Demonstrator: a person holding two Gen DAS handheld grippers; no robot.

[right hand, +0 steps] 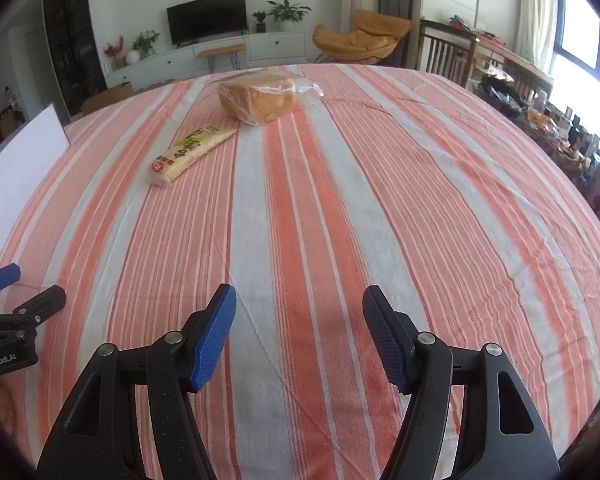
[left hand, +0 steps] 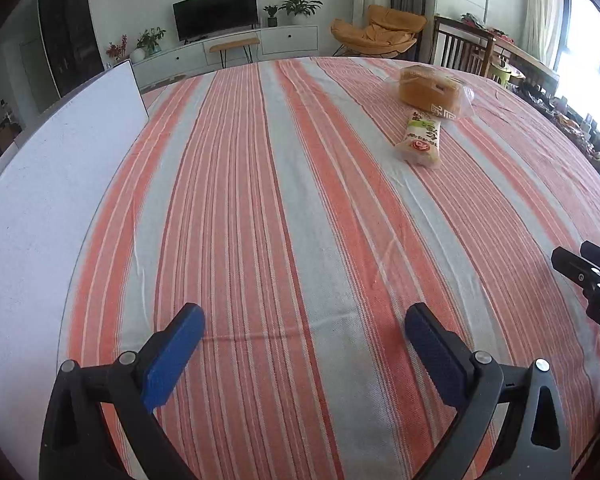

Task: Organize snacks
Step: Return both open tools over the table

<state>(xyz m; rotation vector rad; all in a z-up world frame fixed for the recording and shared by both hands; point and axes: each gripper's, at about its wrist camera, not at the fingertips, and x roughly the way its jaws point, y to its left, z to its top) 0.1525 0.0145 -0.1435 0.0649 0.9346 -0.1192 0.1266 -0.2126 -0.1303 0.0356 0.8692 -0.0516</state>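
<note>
I see both snacks far across the striped cloth | bagged bread soft, crushable: I'd grip it low, gently | noodle pack light, slippery: take it mid-length | left gripper and right gripper jaws apart, empty

Bagged loaf at tablecloth's far end, snack packet just before it

left wrist: low over tabletop, looking forward and down past its tongs | right wrist: same, beside it | shared: striped cloth, bread bag, long packet, TV wall
</note>
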